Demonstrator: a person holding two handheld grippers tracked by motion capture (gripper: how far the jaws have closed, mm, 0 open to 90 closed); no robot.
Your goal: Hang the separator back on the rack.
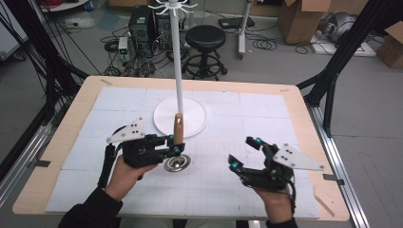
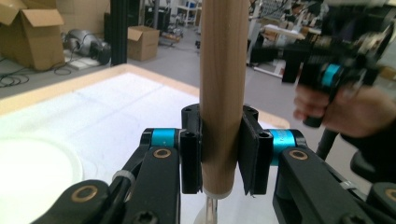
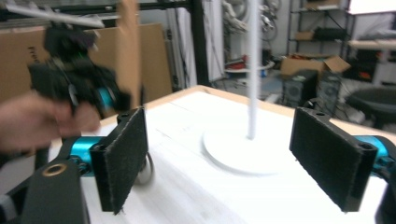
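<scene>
Behind wooden-handled ladle (image 1: 178, 137) clamped in left gripper (image 1: 175, 144): white stand (image 1: 180, 114); right gripper (image 1: 246, 153) apart.

Even, soft light falls from overhead, leaving only faint shadows on the white tabletop (image 1: 247, 142). The high view is fairly sharp but low in resolution. In the right gripper view, the left gripper (image 3: 79, 88) and its hand (image 3: 37, 123) smear with motion blur; backgrounds sit out of focus.
</scene>
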